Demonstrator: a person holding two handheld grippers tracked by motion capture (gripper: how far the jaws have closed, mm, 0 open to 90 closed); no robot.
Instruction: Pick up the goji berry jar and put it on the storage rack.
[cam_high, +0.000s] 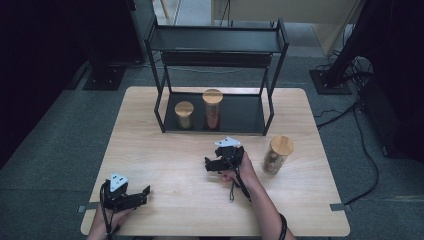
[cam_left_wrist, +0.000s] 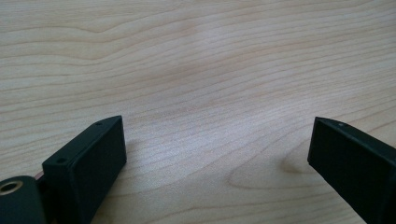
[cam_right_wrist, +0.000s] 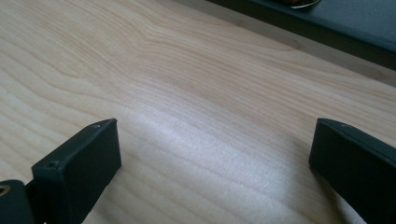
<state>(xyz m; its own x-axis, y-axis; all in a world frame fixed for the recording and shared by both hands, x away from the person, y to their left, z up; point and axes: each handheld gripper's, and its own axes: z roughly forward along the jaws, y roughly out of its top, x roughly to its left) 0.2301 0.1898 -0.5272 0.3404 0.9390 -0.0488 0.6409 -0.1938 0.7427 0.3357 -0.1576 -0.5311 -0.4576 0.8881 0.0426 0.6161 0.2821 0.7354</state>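
Wooden-lidded jars tell the progress: two (cam_high: 184, 115) (cam_high: 212, 109) stand on the rack's (cam_high: 240, 117) lower shelf, and a third jar (cam_high: 276, 154) waits on the counter (cam_high: 165, 165), right of the right tongs (cam_high: 223, 161). Both right and left tongs (cam_high: 131, 197) gape wide, empty. Probably one placement is left.

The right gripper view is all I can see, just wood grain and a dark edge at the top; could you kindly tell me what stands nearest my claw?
Observer: A jar with a wooden lid stands on the table, just to the right of the right claw.
Operator: Thank you. What is that dark edge?
Observer: It is the base of a black two-tier rack; a short jar and a tall jar stand on its lower shelf.
Operator: And where is the other claw, please?
Observer: The left claw rests near the table's front left corner, its jaws apart with bare wood between them.
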